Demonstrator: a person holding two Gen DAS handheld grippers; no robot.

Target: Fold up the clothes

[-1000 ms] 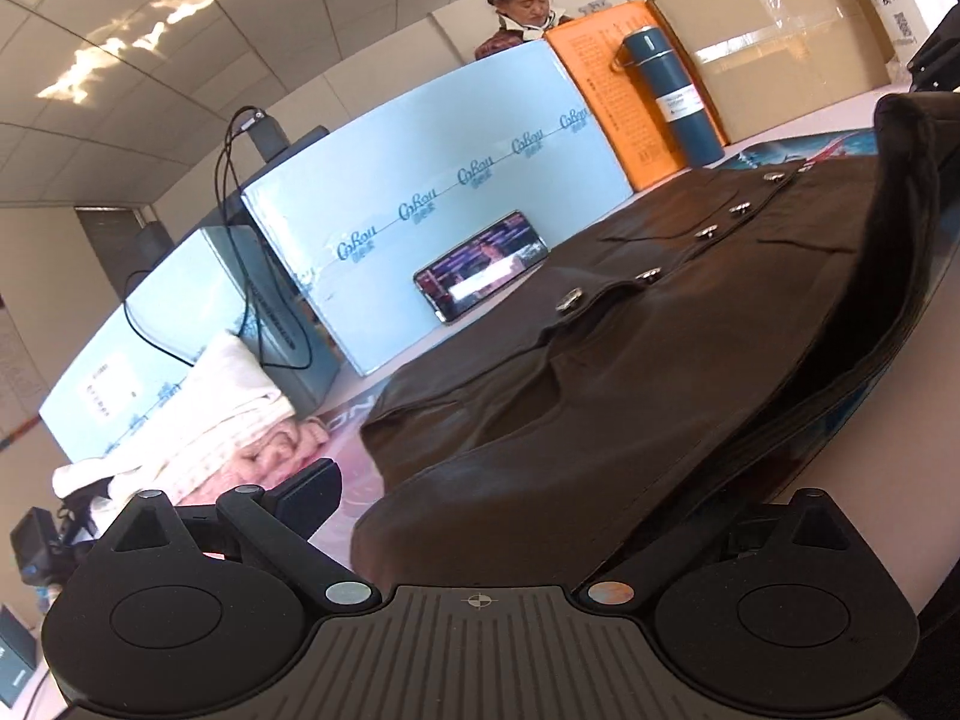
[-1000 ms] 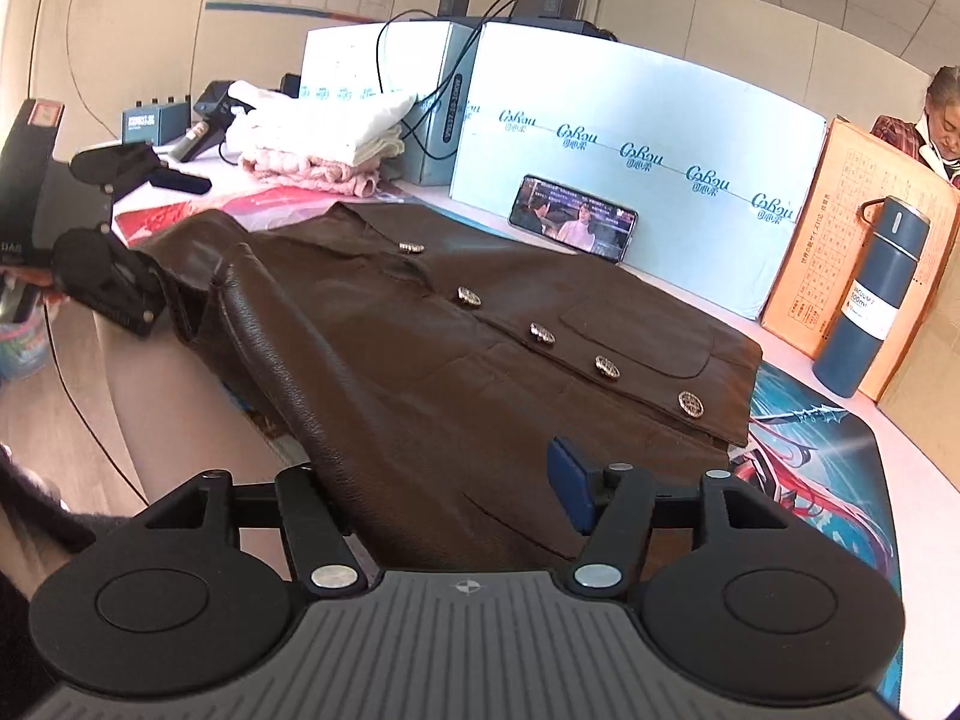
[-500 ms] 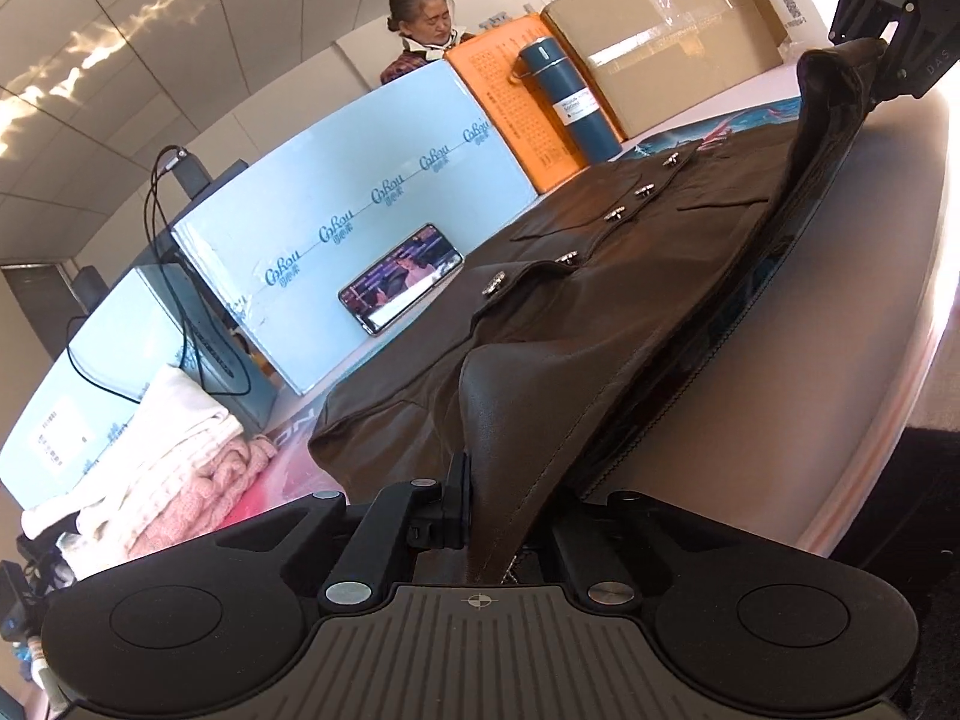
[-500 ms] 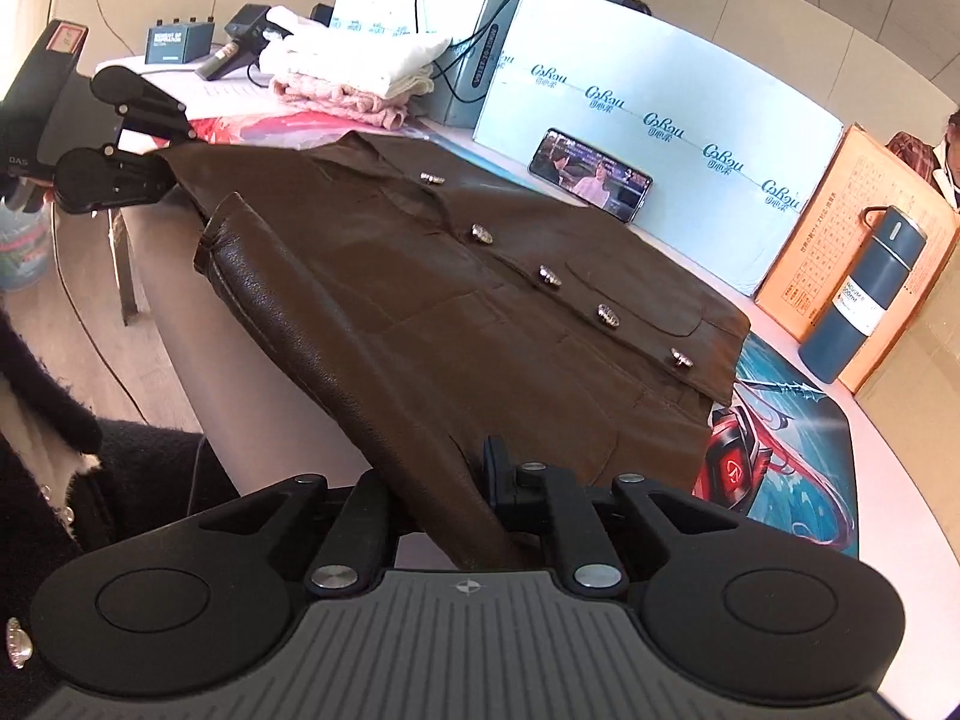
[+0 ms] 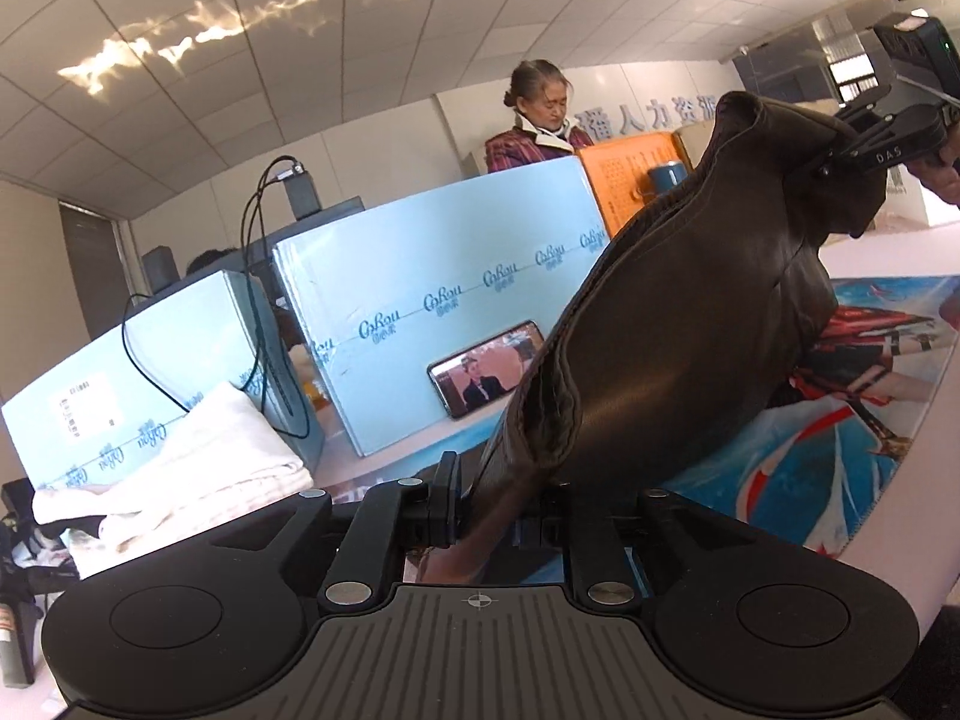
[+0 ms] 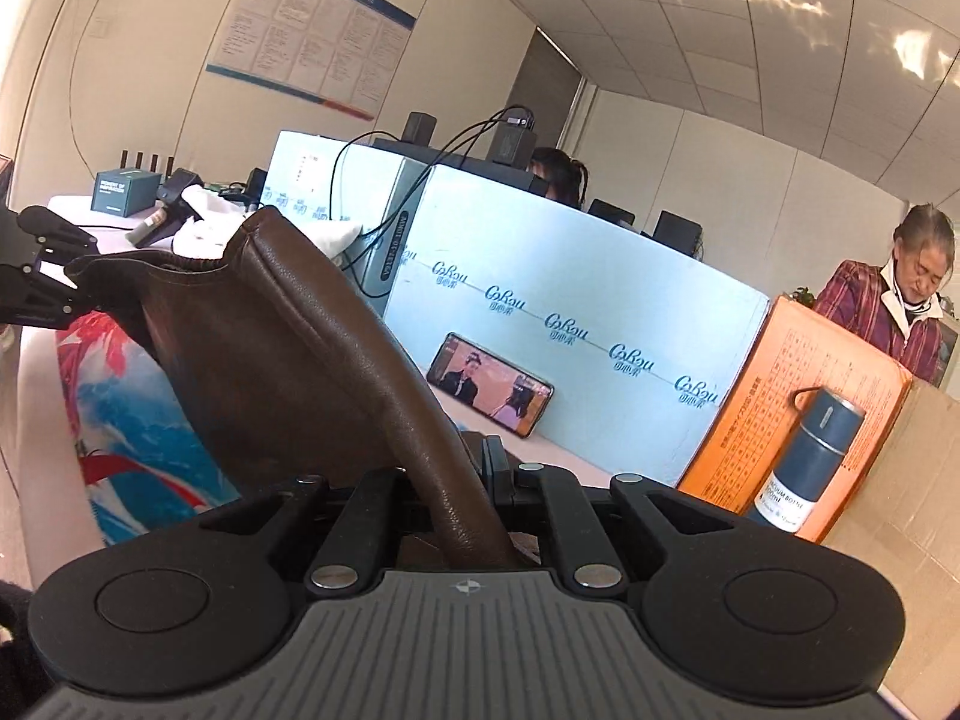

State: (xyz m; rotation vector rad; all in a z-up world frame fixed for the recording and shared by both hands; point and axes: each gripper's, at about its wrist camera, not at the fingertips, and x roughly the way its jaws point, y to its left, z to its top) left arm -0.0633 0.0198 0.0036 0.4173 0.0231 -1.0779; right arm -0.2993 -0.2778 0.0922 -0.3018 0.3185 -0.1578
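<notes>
A brown leather jacket [image 5: 690, 348] hangs lifted off the table between both grippers. My left gripper [image 5: 492, 510] is shut on one edge of it, the leather pinched between the fingers. In the right wrist view the same jacket [image 6: 288, 360] rises from my right gripper [image 6: 468, 504], which is shut on a rolled edge of it. The right gripper's black fingers [image 5: 888, 138] show at the upper right of the left wrist view, clamped on the far end. The left gripper's fingers [image 6: 36, 282] show at the left edge of the right wrist view.
A printed mat [image 5: 840, 456] covers the table below the jacket. Pale blue boards [image 5: 432, 300] stand behind, with a phone [image 6: 489, 384] leaning on one. Folded white and pink clothes [image 5: 198, 468] lie at the left. A blue flask [image 6: 804, 456], an orange board and cardboard stand at the right. A person [image 6: 900, 300] stands beyond.
Both grippers went from open over the flat jacket to shut on its near edge, then lifted it; the jacket now hangs raised above the mat.
</notes>
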